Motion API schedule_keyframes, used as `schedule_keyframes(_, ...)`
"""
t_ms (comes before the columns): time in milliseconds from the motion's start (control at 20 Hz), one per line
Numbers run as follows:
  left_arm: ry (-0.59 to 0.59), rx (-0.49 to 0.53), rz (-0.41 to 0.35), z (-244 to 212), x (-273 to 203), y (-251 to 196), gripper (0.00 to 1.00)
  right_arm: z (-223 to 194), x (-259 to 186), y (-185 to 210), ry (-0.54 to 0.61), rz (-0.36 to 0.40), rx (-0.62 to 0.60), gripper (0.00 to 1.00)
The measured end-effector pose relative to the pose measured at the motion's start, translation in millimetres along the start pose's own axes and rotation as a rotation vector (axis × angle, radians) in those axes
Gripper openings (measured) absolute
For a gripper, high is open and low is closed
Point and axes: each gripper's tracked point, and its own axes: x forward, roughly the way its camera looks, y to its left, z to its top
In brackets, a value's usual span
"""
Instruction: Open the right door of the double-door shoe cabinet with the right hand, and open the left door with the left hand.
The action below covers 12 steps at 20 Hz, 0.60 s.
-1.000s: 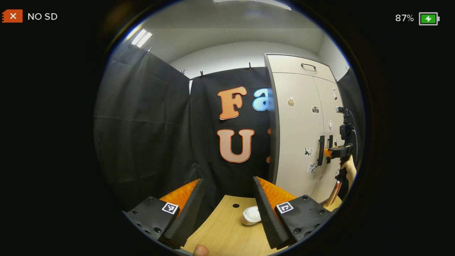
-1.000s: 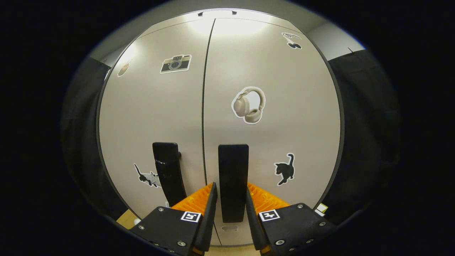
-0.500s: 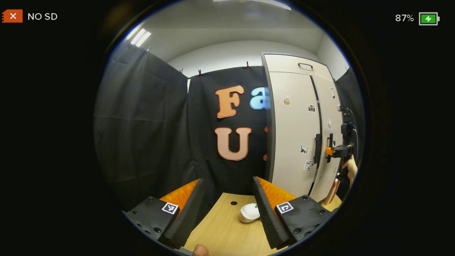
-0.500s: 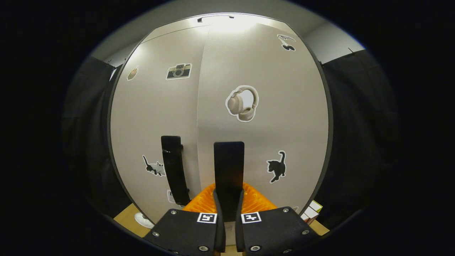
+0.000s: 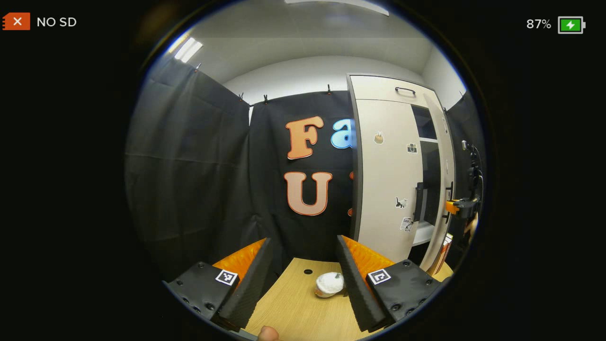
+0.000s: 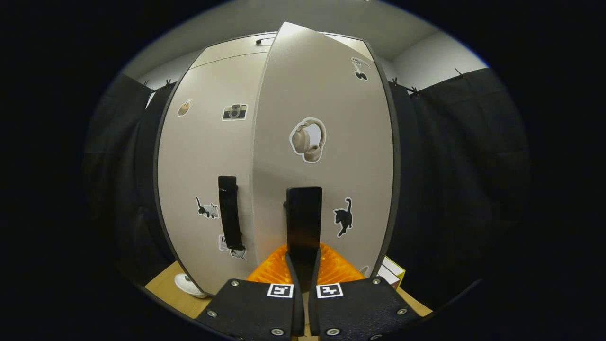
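While the right gripper (image 6: 303, 277) pinches the flat black handle (image 6: 303, 222) of the matte beige right door (image 6: 326, 180), swung ajar, the left door (image 5: 383, 180) sits flush; left gripper (image 5: 303, 279) spread over the wood-grain table (image 5: 293, 312); two bar handles, one white shoe (image 5: 329, 284).
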Motion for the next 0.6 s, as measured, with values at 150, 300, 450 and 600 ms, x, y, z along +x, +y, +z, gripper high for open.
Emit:
schedule_keyframes(150, -0.002, 0.0, -0.001, 0.0, 0.7, -1.3, 0.82, 0.0, -19.4, -18.8, -0.011, -0.028, -0.006, 0.04)
schedule_keyframes(300, -0.006, -0.009, -0.014, 2.1, 6.7, -7.0, 0.82, 0.1, -37.4, -40.4, -0.014, -0.061, -0.006, 0.03)
schedule_keyframes(450, -0.003, -0.022, -0.047, 0.9, 13.1, -21.8, 0.82, -0.6, -44.9, -56.2, -0.011, -0.086, -0.003, 0.0)
schedule_keyframes(600, -0.003, -0.015, -0.079, 1.4, 16.2, -38.7, 0.81, -1.3, -52.2, -71.0, -0.009, -0.114, -0.003, 0.0)
